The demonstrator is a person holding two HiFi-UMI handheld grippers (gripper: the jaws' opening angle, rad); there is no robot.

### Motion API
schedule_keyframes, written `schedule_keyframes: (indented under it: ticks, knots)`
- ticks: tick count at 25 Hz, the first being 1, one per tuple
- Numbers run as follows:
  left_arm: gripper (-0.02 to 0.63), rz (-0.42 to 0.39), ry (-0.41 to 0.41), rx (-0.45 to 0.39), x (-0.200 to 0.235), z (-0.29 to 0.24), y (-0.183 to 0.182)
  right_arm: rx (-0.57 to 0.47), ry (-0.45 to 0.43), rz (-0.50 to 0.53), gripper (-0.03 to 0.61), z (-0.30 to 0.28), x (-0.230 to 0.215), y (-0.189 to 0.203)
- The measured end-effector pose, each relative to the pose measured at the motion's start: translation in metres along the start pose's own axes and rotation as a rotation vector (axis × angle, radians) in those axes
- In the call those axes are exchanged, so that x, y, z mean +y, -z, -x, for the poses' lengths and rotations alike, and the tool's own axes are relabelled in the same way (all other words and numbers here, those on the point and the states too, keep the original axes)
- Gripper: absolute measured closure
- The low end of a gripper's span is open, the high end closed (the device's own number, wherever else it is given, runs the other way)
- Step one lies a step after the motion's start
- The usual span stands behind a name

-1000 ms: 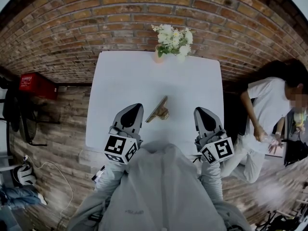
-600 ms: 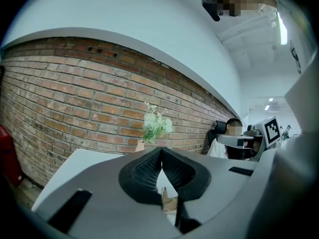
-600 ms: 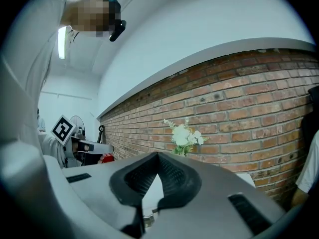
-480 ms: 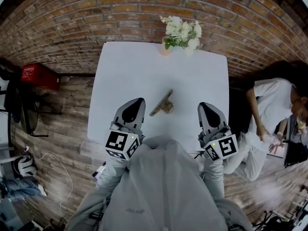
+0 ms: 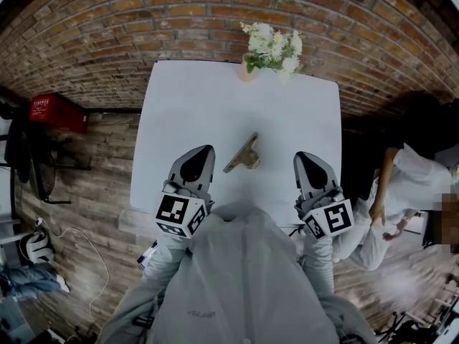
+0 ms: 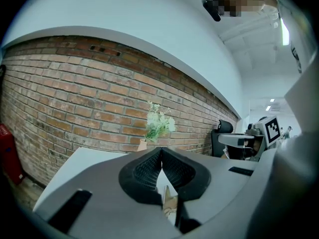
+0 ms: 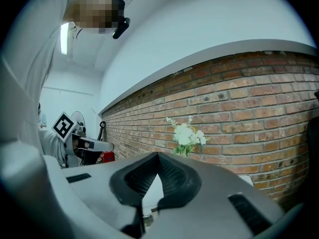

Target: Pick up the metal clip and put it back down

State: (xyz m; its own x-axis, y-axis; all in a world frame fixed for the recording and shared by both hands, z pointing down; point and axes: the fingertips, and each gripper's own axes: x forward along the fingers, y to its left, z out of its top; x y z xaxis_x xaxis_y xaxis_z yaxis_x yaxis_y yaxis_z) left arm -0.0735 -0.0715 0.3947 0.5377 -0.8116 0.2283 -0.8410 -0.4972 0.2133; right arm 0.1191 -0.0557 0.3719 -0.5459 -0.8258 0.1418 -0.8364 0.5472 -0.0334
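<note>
The metal clip (image 5: 243, 155), brassy and wedge-shaped, lies on the white table (image 5: 215, 113) between my two grippers, touched by neither. My left gripper (image 5: 199, 154) hovers over the near left of the table, jaws shut and empty. My right gripper (image 5: 305, 161) hovers at the near right, also shut on nothing. In the left gripper view a sliver of the clip (image 6: 169, 203) shows below the closed jaws (image 6: 160, 153). In the right gripper view the shut gripper (image 7: 157, 158) points toward the brick wall, with a bit of the clip (image 7: 148, 215) beneath.
A small vase of white flowers (image 5: 271, 47) stands at the table's far edge against the brick wall (image 5: 215, 20). A person in white (image 5: 401, 192) crouches right of the table. A red box (image 5: 56, 113) sits on the floor at left.
The head view has shifted slightly, so table and flowers sit a little further right. The person at the right has bent lower. Both grippers and the clip keep their places.
</note>
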Motion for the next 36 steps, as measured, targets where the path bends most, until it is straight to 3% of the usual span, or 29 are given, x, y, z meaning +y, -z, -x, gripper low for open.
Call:
schedule_keyframes:
  ticks: [25,36]
  knots:
    - [0.588,0.029,0.025,0.024,0.014,-0.003,0.003,0.007,0.049,-0.042,0.555,-0.003,-0.007,0.005]
    - [0.588,0.031,0.123,0.021,0.013,-0.007,-0.004,0.010,0.038,-0.032,0.556,-0.005,-0.007,0.004]
